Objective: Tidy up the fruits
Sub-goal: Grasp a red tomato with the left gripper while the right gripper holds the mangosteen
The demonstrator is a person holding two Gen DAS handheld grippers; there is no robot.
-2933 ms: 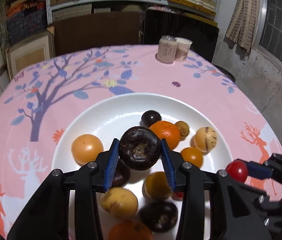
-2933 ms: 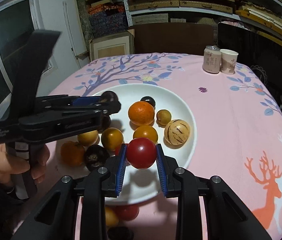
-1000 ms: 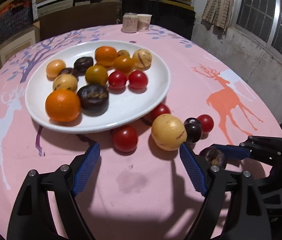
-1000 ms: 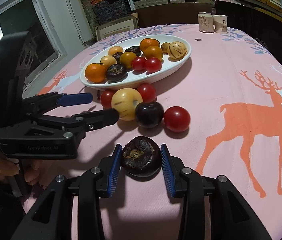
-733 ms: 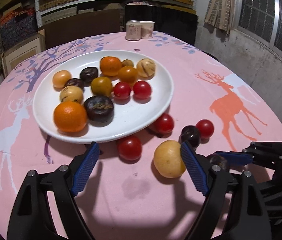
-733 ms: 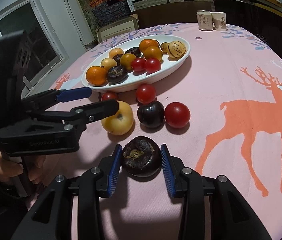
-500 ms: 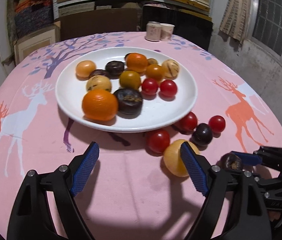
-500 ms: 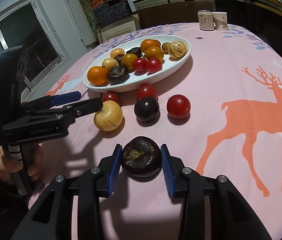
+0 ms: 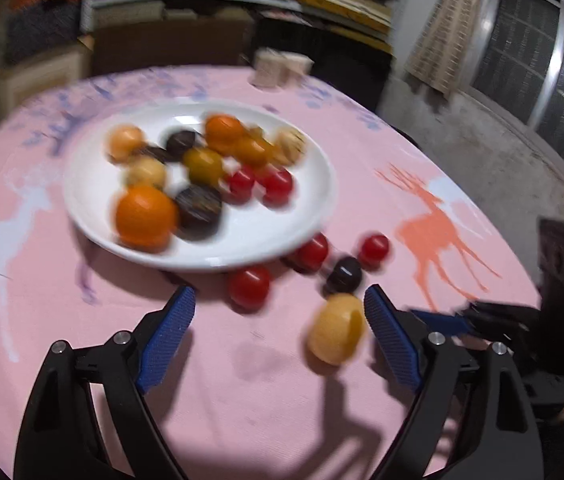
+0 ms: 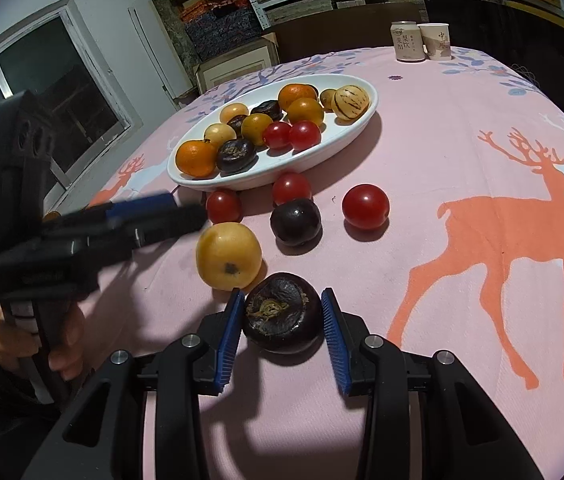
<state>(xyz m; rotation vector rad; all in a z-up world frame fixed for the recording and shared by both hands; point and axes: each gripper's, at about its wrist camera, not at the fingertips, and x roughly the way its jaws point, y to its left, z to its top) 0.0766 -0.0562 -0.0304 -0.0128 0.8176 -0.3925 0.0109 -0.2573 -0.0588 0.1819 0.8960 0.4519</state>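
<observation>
A white plate (image 10: 355,134) in the middle of the pink tablecloth holds several oranges, dark fruits and red tomatoes. In front of it on the cloth lie three red tomatoes (image 10: 365,205), a dark plum (image 10: 295,222) and a yellow fruit (image 10: 228,256). My right gripper (image 10: 282,322) is shut on a dark wrinkled fruit (image 10: 282,320) that sits low on the cloth. My left gripper (image 9: 278,300) has its jaws wide and opening. The yellow fruit (image 9: 335,330) lies just inside the right pad, not pressed. In the right wrist view, the left gripper (image 10: 182,208) reaches in from the left, blurred.
A can (image 10: 405,46) and a paper cup (image 10: 435,46) stand at the table's far edge. A hand (image 10: 34,344) holds the left gripper at the near left. Shelves with boxes line the back wall, with windows at the sides.
The yellow fruit has rolled away from the plum and tomatoes toward the right gripper's dark fruit. My left gripper has shifted and its jaws stand a little wider. The right gripper kept still.
</observation>
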